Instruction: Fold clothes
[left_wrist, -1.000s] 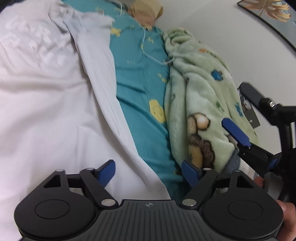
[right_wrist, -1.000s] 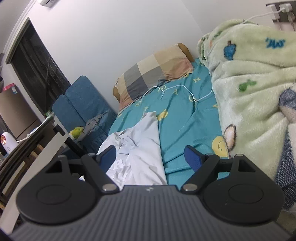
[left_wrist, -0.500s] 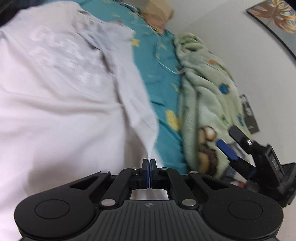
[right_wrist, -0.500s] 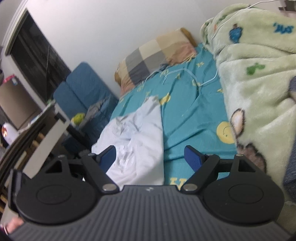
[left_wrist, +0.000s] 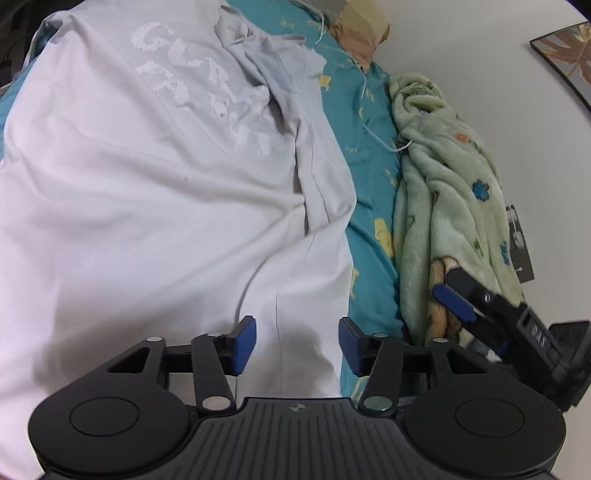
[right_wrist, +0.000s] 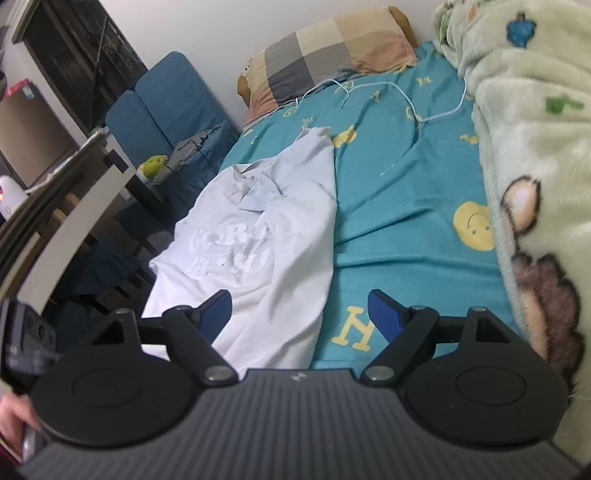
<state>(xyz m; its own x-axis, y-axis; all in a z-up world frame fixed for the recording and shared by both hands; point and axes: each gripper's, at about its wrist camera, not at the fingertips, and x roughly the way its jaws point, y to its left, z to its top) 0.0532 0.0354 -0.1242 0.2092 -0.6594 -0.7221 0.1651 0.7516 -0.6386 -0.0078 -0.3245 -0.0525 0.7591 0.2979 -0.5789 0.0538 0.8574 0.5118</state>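
Left gripper (left_wrist: 297, 345): jaws parted wide, gripping nothing, low over the near edge of the white shirt (left_wrist: 155, 192); a seam runs between the blue fingers (left_wrist: 243, 341). Right gripper (right_wrist: 299, 317): released too, empty, straddling the shirt's right edge and the teal sheet (right_wrist: 399, 192). Shirt lies spread, print up, on the sheet's left half; green blanket (right_wrist: 528, 122) piled along the right, white cable (right_wrist: 388, 96) and checked pillow (right_wrist: 332, 55) beyond.

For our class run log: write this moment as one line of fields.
step: fold clothes | left gripper: open over white T-shirt hem | right gripper: open, empty | shirt: spread on teal bedsheet, unfolded
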